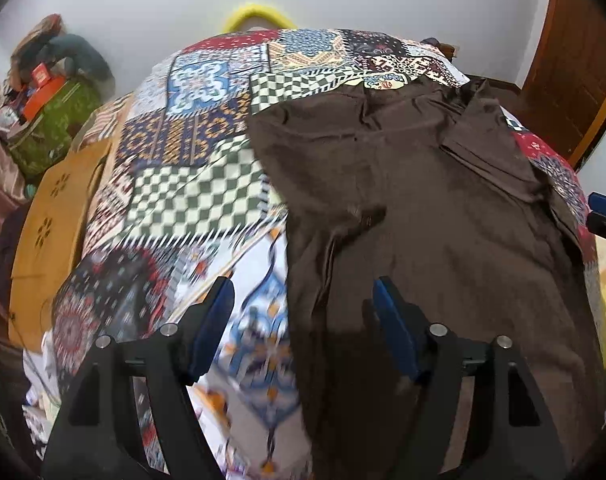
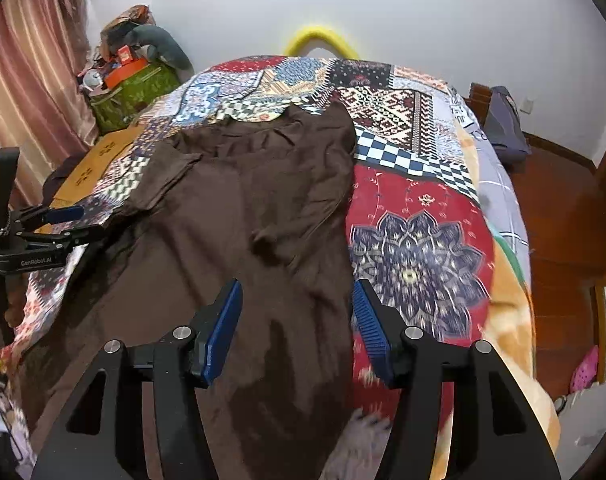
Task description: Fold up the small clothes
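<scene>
A dark brown garment [image 1: 423, 200] lies spread on a patchwork bedspread [image 1: 191, 192], a sleeve folded in near its top. My left gripper [image 1: 303, 286] hovers open over the garment's left edge, one pad above the bedspread and one above the brown cloth, nothing pinched. In the right wrist view the same garment [image 2: 255, 200] fills the middle. My right gripper [image 2: 297, 286] stands open above its right edge, beside the red part of the bedspread [image 2: 415, 208], nothing between its pads. The left gripper [image 2: 59, 216] also shows from the side at the far left, above the bed.
A yellowish wooden panel [image 1: 51, 240] and a green bag [image 2: 135, 92] piled with clutter stand at the bed's left, by a pink curtain [image 2: 27, 80]. A yellow curved object [image 2: 319, 40] sits behind the bed. Wooden floor [image 2: 555, 208] and a door [image 1: 575, 60] lie to the right.
</scene>
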